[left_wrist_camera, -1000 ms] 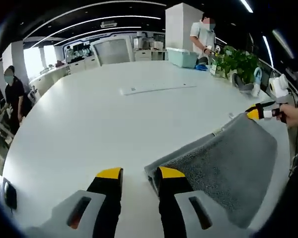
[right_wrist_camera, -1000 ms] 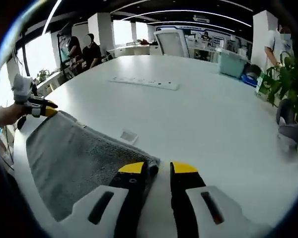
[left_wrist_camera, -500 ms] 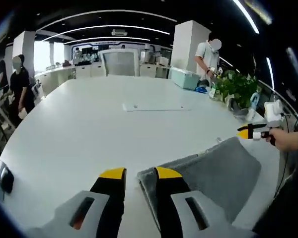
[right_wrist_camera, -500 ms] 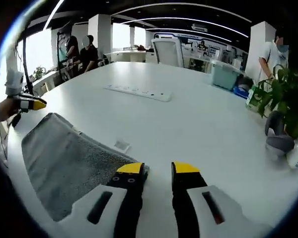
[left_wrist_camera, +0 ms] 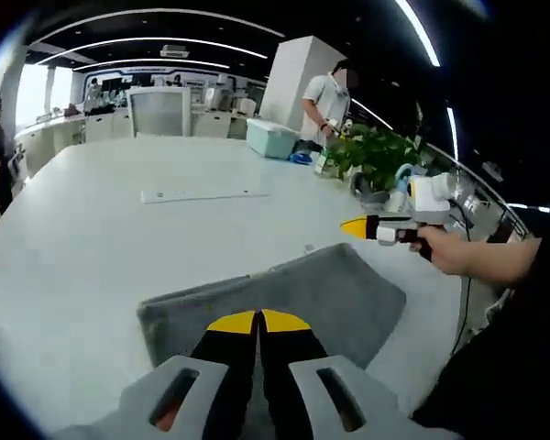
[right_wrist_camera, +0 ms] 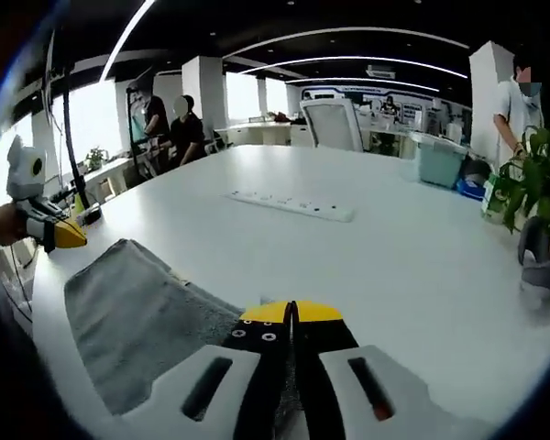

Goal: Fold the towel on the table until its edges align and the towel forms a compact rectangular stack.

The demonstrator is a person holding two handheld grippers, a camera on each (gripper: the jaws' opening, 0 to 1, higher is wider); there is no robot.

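Observation:
The grey towel (left_wrist_camera: pixel 293 289) lies flat on the white table (left_wrist_camera: pixel 73 247), folded into a rough rectangle. My left gripper (left_wrist_camera: pixel 258 321) hovers over its near part with the jaws pressed together and nothing visible between them. In the right gripper view the towel (right_wrist_camera: pixel 133 316) spreads to the left of my right gripper (right_wrist_camera: pixel 293 312), whose jaws are also together. A hand holds the right gripper (left_wrist_camera: pixel 359 226) just past the towel's far right corner, with nothing hanging from it. The left gripper (right_wrist_camera: pixel 66 235) sits beside the towel's far left corner, also bare.
A white power strip (left_wrist_camera: pixel 202 194) (right_wrist_camera: pixel 293 205) lies mid-table. Potted plants (left_wrist_camera: pixel 376 151) (right_wrist_camera: pixel 541 174) and a teal box (left_wrist_camera: pixel 270 139) (right_wrist_camera: pixel 435 147) stand at the far side, with a person (left_wrist_camera: pixel 325 101) by them. Other people (right_wrist_camera: pixel 183 128) stand beyond the table, near a chair (right_wrist_camera: pixel 335 124).
Both pairs of jaws have gone from open to shut. Both cameras swung, so the towel now lies under and ahead of the jaws rather than beside them.

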